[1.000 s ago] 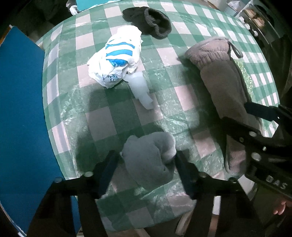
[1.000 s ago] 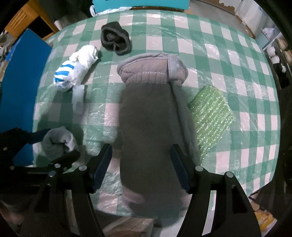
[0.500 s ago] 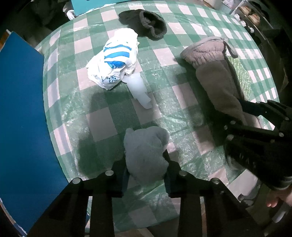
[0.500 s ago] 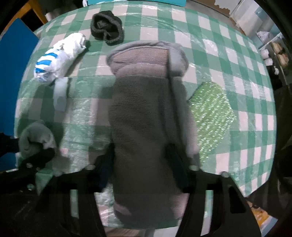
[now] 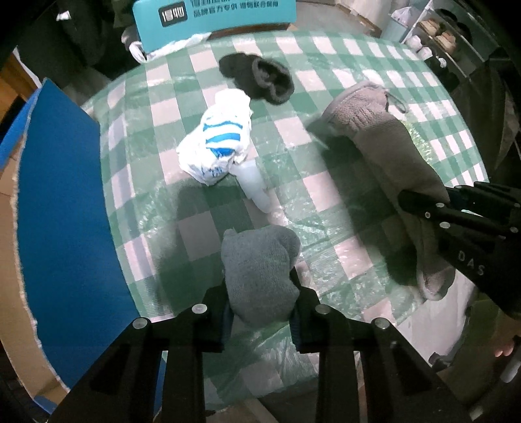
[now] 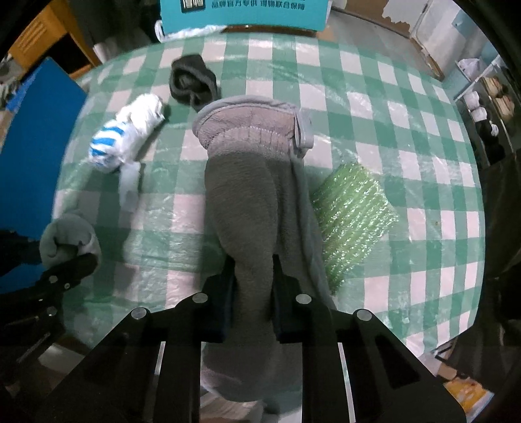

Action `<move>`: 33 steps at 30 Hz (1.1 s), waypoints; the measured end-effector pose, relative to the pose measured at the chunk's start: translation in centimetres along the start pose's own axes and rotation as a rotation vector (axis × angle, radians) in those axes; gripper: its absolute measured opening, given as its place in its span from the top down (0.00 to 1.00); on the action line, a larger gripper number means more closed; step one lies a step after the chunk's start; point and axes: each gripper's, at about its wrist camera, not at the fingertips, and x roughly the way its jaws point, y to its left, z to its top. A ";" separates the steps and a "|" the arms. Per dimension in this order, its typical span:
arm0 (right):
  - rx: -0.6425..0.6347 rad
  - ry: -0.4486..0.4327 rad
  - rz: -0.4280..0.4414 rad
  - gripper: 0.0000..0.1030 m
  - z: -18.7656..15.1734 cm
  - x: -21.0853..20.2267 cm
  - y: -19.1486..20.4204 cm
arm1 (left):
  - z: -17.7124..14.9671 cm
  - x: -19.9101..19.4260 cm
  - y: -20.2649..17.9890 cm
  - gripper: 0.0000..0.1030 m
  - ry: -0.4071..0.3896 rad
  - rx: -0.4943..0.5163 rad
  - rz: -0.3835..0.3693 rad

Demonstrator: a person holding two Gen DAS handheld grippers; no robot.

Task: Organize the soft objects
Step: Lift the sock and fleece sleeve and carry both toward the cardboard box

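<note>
My left gripper (image 5: pixel 260 309) is shut on a small grey rolled sock (image 5: pixel 259 270), lifted near the front edge of the green checked table (image 5: pixel 146 156). My right gripper (image 6: pixel 252 289) is shut on a long grey fleece garment (image 6: pixel 244 182) that trails away across the table; the garment also shows in the left wrist view (image 5: pixel 384 143). The grey sock also shows in the right wrist view (image 6: pixel 66 239). A white and blue striped bundle (image 5: pixel 218 140) and a dark rolled sock (image 5: pixel 260 79) lie further back.
A green bubble-wrap sheet (image 6: pixel 351 214) lies right of the fleece garment. A blue panel (image 5: pixel 62 211) stands left of the table. A teal box (image 6: pixel 244 13) sits behind the far edge. Shelves (image 6: pixel 488 101) stand at the far right.
Both grippers closed from open: the left onto the grey sock, the right onto the fleece garment. Both have risen and pulled back from the table with their loads.
</note>
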 end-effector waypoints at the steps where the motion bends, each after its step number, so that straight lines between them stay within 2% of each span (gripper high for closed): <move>1: 0.003 -0.006 0.008 0.84 0.0 -0.4 0.0 | 0.0 -0.3 0.0 0.73 -0.009 0.001 0.000; 15: -0.013 -0.086 0.101 0.84 0.4 -5.1 1.2 | -0.3 -2.7 0.7 0.73 -0.081 -0.012 0.010; 33: -0.060 -0.164 0.137 0.84 0.7 -9.9 2.8 | -1.2 -7.4 0.9 0.73 -0.185 0.032 0.067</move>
